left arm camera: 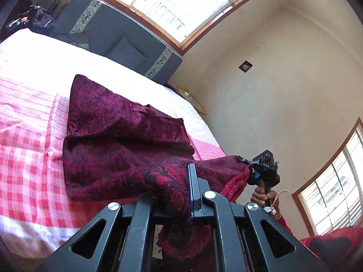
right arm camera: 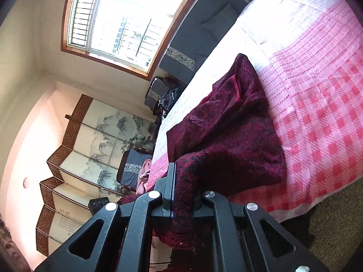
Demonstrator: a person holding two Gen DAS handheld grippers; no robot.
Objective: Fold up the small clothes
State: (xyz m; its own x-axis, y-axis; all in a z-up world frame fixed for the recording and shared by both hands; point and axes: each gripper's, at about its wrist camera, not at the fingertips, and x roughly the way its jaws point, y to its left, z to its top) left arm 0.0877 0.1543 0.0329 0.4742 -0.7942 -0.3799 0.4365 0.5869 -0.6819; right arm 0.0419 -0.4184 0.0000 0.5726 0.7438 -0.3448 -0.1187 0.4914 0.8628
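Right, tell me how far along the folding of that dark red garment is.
Early stage. Done: both tongs have the near edge of the dark red garment, left tongs and right tongs each shut on a corner. In hand: that edge is raised off the checked bedcover, the far part lying rumpled on it. Left: carry the edge over, flatten, finish the folds.

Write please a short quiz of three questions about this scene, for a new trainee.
1. True or false: both grippers are shut on the maroon garment.
2. What does the garment's far part rest on? A) a chair B) the checked bedspread C) the floor
3. Fill in: in the left wrist view, the right gripper holds the garment's ____.

Key: 1 true; 2 B; 3 corner. The left gripper grips it too.
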